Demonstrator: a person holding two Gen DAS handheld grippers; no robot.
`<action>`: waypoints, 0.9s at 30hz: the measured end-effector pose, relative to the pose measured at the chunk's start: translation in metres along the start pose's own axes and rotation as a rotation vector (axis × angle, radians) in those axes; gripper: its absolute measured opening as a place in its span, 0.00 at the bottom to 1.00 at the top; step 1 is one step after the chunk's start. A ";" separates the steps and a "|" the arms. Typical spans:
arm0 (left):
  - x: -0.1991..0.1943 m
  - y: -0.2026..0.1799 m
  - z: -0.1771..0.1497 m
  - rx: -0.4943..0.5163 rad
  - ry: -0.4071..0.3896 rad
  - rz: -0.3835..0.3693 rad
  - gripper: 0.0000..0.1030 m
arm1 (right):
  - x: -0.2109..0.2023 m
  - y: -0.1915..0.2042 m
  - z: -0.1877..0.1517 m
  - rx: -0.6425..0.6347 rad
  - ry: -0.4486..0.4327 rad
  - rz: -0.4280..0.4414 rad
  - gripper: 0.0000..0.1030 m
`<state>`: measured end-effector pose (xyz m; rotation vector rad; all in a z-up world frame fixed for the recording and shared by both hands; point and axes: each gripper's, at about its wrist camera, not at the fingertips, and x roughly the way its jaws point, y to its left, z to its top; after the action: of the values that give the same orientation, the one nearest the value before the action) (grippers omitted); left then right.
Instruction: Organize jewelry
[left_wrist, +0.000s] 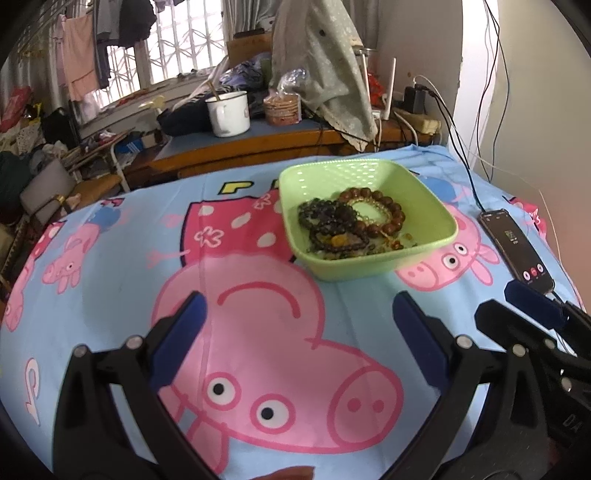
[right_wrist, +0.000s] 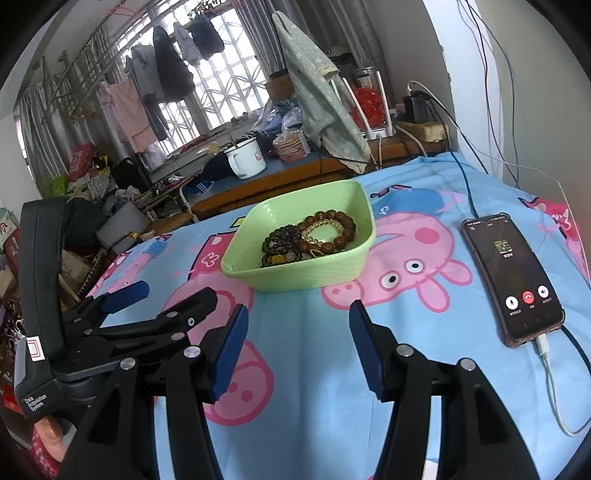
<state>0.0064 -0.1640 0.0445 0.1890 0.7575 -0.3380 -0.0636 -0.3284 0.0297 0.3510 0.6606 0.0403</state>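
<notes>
Both tools, left (left_wrist: 297, 339) and right (right_wrist: 297, 343), gape empty; bracelets (left_wrist: 347, 221) lie heaped, seemingly coiled, in bowl (left_wrist: 373, 266).

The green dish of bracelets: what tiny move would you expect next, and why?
Probably the right gripper eases forward toward the green dish. Its jaws stand apart with nothing between them, the bracelets lie piled inside, and both grippers hang short of the dish over the cartoon sheet.

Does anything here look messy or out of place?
Only mildly: the bead bracelets lie tangled in one heap in the green tray, and a phone with a call running lies on the cartoon cloth beside it. Nothing spilled or broken.
</notes>
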 end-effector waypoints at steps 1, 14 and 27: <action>0.001 0.002 0.000 -0.002 0.003 0.001 0.94 | 0.001 0.001 0.000 -0.002 0.003 0.000 0.27; 0.004 0.039 -0.013 -0.067 0.018 0.075 0.94 | 0.024 0.024 -0.002 -0.053 0.059 0.032 0.27; 0.013 0.046 -0.014 -0.081 0.039 0.096 0.94 | 0.029 0.025 -0.001 -0.043 0.060 0.038 0.27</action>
<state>0.0229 -0.1198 0.0277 0.1559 0.7968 -0.2125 -0.0395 -0.3002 0.0195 0.3222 0.7111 0.1010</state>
